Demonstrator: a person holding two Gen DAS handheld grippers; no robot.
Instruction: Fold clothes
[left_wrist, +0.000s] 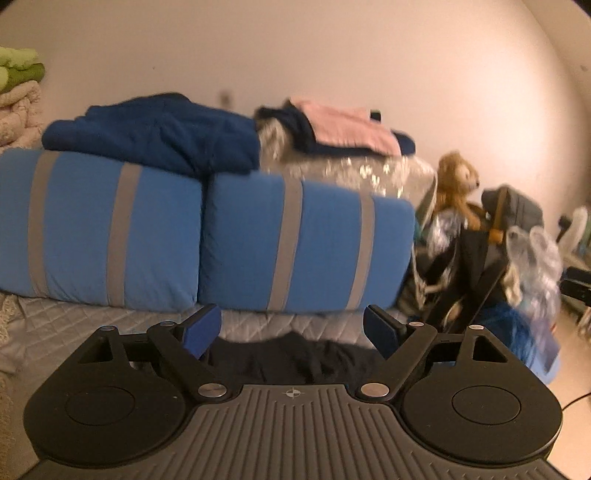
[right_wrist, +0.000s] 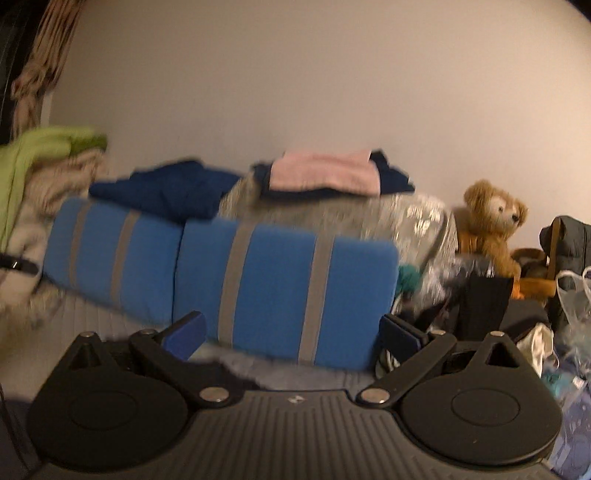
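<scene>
Black, flat-lying fabric, the dark garment (left_wrist: 291, 356), rests on the quilted grey bedcover (left_wrist: 92, 317) directly between and below the spread blue-padded fingers of the left gripper (left_wrist: 291, 330), not gripped. The right gripper (right_wrist: 291, 338) is likewise spread wide and empty. Beyond stand two blue pillows with grey stripes (left_wrist: 207, 236), topped by a rumpled navy garment (left_wrist: 155, 134) and a folded pink garment (right_wrist: 325, 173). A plush bear (right_wrist: 493, 221) sits upright at right.

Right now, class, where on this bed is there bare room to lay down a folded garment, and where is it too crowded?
Free: the grey quilted bedcover in front of the blue grey-striped pillows, left of the dark garment beneath the open left tongs. Crowded: the pillow tops, under a navy blue garment, and the right side around the brown teddy bear.
</scene>
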